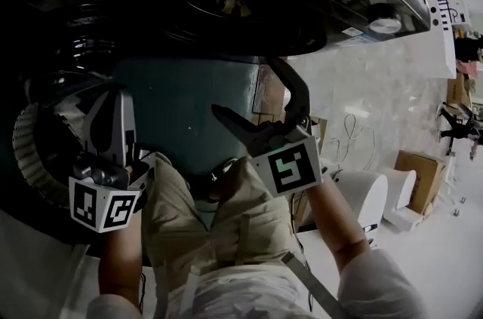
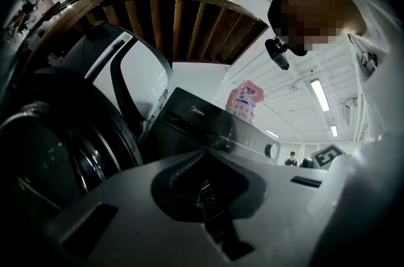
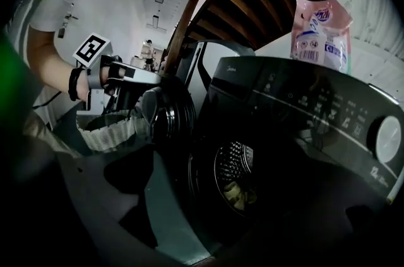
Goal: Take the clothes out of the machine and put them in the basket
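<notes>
The dark front-loading machine (image 3: 284, 133) stands with its round door (image 3: 167, 120) swung open to the left. Inside the drum lies a yellowish-green garment (image 3: 243, 193). My right gripper (image 3: 214, 215) is open and empty in front of the drum mouth, its jaws spread wide; in the head view the right gripper (image 1: 249, 91) hovers below the machine (image 1: 302, 1). A white woven basket (image 1: 30, 151) sits left of the door, also visible as the basket (image 3: 110, 130). My left gripper (image 1: 112, 102) hangs just right of the basket, shut and empty, pointing up past the machine (image 2: 208, 127).
A pink detergent pouch (image 3: 319, 29) stands on top of the machine, near its control knob (image 3: 386, 139). A teal mat (image 1: 189, 114) lies before the machine. Cardboard boxes (image 1: 419, 170) and white tubs (image 1: 362, 193) stand on the pale floor to the right.
</notes>
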Available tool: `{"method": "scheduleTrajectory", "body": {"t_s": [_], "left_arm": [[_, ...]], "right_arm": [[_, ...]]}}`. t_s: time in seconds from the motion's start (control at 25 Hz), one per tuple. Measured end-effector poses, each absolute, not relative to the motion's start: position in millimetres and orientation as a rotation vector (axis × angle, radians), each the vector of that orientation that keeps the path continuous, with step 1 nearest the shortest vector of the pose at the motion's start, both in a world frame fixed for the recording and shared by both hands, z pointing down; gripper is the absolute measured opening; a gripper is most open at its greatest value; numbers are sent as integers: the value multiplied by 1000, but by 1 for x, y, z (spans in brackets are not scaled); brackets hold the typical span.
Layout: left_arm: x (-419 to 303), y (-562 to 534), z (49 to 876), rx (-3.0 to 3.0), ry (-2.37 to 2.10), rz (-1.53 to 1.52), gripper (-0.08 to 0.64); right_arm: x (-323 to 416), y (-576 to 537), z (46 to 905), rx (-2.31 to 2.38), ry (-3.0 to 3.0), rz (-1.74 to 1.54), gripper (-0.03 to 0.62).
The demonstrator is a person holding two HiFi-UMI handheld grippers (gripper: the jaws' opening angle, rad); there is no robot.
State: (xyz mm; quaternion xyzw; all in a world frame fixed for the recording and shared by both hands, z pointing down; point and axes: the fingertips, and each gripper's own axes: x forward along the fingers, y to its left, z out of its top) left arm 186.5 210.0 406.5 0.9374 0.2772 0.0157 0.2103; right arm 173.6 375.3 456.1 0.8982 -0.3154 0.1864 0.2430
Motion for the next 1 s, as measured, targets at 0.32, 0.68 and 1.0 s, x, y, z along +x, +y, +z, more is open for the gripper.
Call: {"method": "scheduleTrajectory", "body": {"t_s": [0.32,0.68,1.0], "left_arm": [[221,231,510,2567,825,7,14],[251,246,612,2526,907,-37,14],[258,256,669,2452,956,-105,14]], "right_arm": [[226,387,565,2447,-788,477,489],[250,383,666,2295,-846,371,489],[272,403,700,2312,-780,265,489]]}}
